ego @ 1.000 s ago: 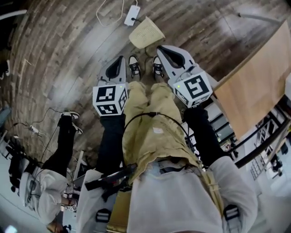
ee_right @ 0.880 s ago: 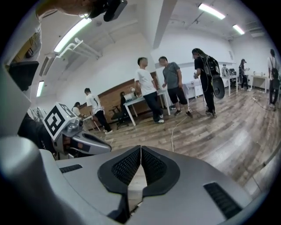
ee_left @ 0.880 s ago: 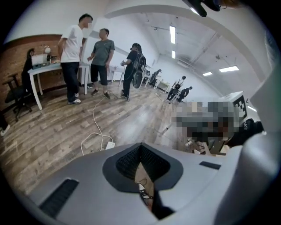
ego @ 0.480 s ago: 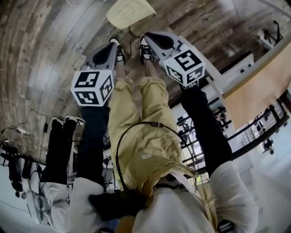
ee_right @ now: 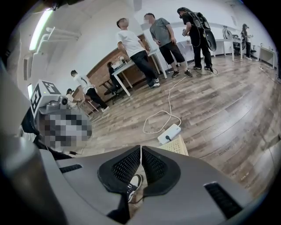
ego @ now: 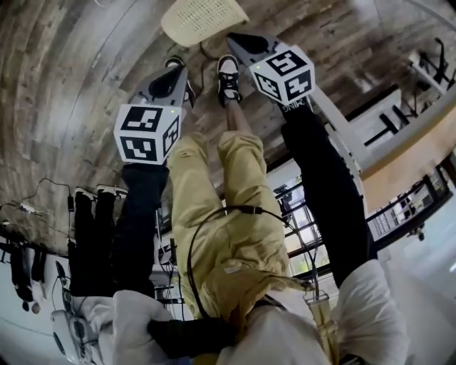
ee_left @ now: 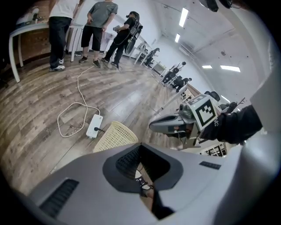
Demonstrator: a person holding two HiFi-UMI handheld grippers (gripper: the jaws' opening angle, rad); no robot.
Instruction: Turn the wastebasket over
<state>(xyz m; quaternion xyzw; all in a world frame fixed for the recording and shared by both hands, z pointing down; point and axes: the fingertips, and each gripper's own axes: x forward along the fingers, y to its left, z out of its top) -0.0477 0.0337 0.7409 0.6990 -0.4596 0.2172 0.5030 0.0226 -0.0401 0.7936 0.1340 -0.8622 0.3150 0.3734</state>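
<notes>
The wastebasket (ego: 203, 18) is a cream mesh bin lying on the wood floor just beyond the person's shoes (ego: 228, 75). It also shows past the left gripper's tips as the same mesh wastebasket (ee_left: 115, 136), and only a corner of the wastebasket (ee_right: 178, 145) shows in the right gripper view. My left gripper (ego: 178, 71) hangs above the left shoe, short of the bin. My right gripper (ego: 231, 37) is closer, beside the bin's near right edge. Both jaws are closed and hold nothing.
A white power strip (ee_left: 94, 126) with a looped cable lies on the floor just behind the bin. Several people (ee_right: 131, 44) stand by tables farther off. Another person (ego: 92, 235) stands at my left, and white desk frames (ego: 370, 121) are at my right.
The head view has tipped forward, so the bin now sits at the top edge. Both grippers have moved forward toward it, the right one farther.
</notes>
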